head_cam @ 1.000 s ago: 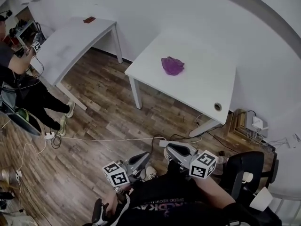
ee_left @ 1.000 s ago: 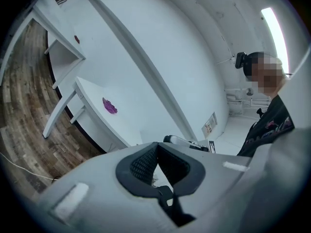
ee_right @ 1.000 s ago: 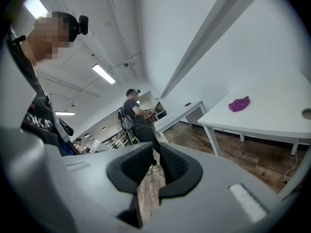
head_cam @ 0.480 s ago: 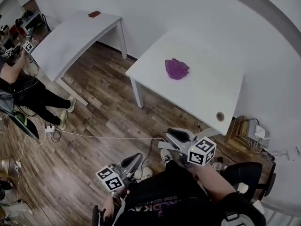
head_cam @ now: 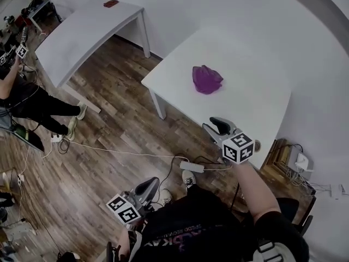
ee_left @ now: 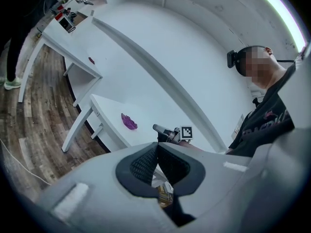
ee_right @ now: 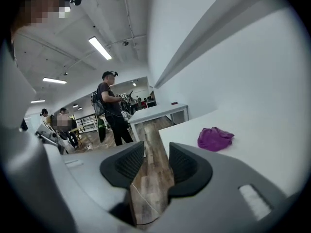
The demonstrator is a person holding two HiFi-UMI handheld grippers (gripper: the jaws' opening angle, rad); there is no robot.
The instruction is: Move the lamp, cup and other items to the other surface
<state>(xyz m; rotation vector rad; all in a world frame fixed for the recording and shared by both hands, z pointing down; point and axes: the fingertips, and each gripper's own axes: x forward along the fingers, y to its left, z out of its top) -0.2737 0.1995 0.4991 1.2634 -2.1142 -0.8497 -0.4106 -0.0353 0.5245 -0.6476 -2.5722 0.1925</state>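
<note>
– Grippers first: how is the left gripper (ee_left: 156, 148) sitting?
– It is hanging low beside the person's lap, over the wood-plank floor (head_cam: 109, 119). Its two dark pads are pressing together at the tips, with nothing between them.
– And the right gripper (ee_right: 156, 155)?
– It is reaching forward on an outstretched arm, its tips hovering just at the near edge of the white rectangular table (head_cam: 256, 102). Its jaws have just been opening and are standing apart. Only floor is showing through the gap, so it is carrying nothing.
– What is lying on the floor between the person and that table?
– A white power strip (head_cam: 192, 166) is lying there, with a thin pale cable trailing away to the left.
– Where is the task's thing?
– A crumpled purple cloth-like bundle (head_cam: 207, 79) is resting alone toward the middle of that table, ahead of the right gripper and well apart from it.
– Anything farther off?
– A second white table (head_cam: 82, 31) is standing by the wall at the far left, apart from the first. A small dark red flat object (head_cam: 110, 3) is lying near its far corner. A person in dark clothes (head_cam: 27, 94) is standing beside it at the left edge, holding up a cube with square markers (head_cam: 22, 52).
</note>
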